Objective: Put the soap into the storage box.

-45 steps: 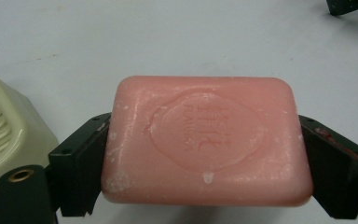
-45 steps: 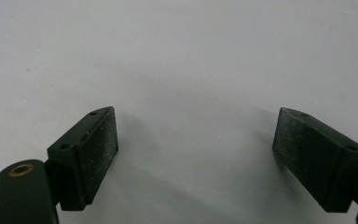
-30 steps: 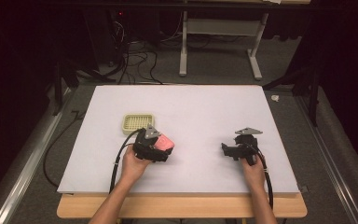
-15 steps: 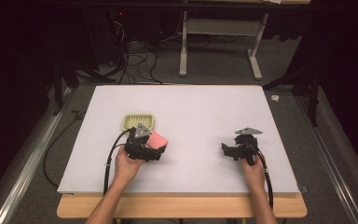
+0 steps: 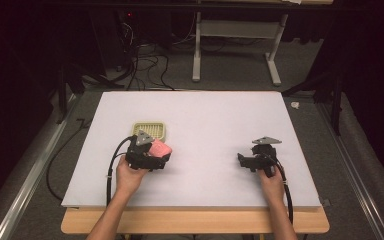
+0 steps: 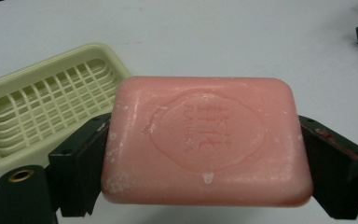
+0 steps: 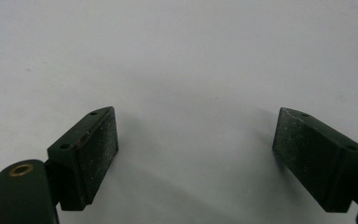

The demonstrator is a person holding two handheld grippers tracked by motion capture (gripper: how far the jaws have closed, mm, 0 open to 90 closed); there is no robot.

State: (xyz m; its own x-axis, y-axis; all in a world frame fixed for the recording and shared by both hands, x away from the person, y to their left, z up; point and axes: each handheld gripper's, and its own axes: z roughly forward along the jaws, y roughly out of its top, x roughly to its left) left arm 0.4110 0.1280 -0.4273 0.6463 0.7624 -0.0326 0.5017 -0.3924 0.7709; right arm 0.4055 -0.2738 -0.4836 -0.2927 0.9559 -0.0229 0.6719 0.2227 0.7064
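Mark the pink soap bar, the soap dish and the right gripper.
pink soap bar [image 6: 207, 140], left gripper view, embossed top face.
soap dish [image 6: 51, 105], left gripper view, slatted floor.
right gripper [image 7: 196, 154], right gripper view, gap between open jaws.

Lab: white table [image 5: 195, 115], cable tangle [image 5: 145, 62], dark curtains around.

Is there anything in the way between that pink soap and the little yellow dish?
Nothing visible. The left claw holds the pink soap just beside the empty soap dish, with only bare white table between them.
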